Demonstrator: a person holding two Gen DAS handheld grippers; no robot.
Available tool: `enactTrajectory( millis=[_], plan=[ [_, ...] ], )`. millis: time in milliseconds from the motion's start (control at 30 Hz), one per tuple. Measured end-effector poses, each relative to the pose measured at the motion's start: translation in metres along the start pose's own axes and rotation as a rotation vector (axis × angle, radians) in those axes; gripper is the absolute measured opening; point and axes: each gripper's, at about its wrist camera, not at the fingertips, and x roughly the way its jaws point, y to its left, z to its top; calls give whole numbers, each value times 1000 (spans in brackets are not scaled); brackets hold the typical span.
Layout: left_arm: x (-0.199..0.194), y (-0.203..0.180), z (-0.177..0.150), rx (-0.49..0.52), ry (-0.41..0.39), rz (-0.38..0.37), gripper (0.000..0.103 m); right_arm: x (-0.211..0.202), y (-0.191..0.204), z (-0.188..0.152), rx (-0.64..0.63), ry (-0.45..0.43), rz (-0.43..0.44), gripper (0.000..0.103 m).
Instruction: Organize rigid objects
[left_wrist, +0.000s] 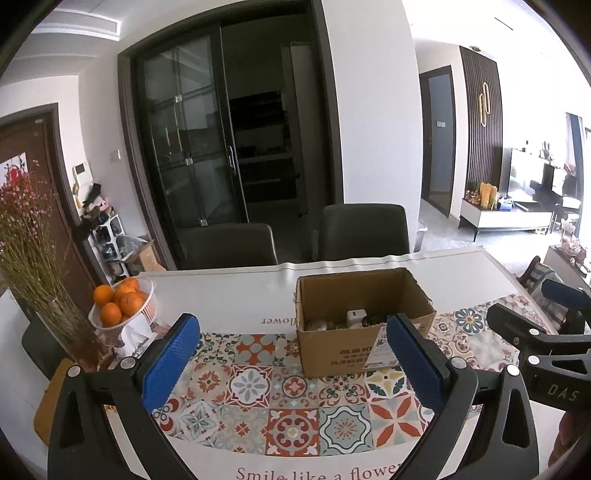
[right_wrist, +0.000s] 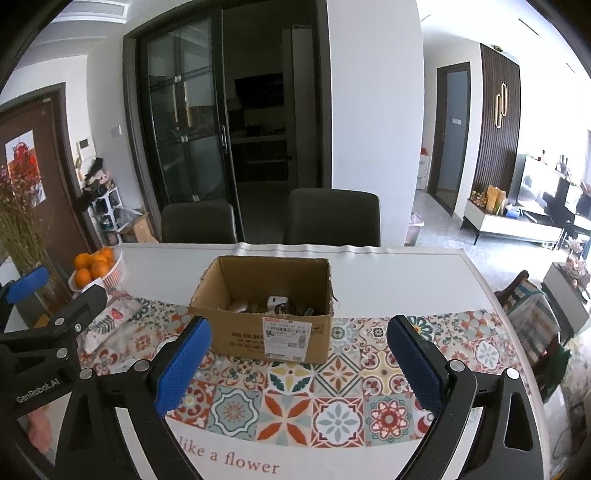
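Both grippers, left (left_wrist: 295, 363) and right (right_wrist: 297, 363), gape empty short of the box (right_wrist: 266, 328); a careless reach could shove it.

Daylight floods in from my three o'clock, blowing out the far room; the doorway (left_wrist: 236, 140) at twelve sits dark. Fisheye bends the edges, corners vignette black, and the table (right_wrist: 388, 273) stays evenly lit, sharp.
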Motion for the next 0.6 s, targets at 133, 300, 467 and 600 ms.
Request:
enactTrajectory(
  millis=[133, 300, 467, 600],
  plan=[
    [0, -1, 1, -1, 1, -3, 103, -2, 0, 0, 2, -4, 1, 96],
    [0, -2, 1, -4, -3, -6, 103, -4, 0, 1, -2, -10, 1, 96],
    [-1, -3, 1, -3, -4, -7, 103, -5, 0, 1, -1, -11, 6, 96],
    [-1, -3, 1, -4, -5, -6, 103, -5, 1, 1, -1, -10, 5, 96]
  ],
)
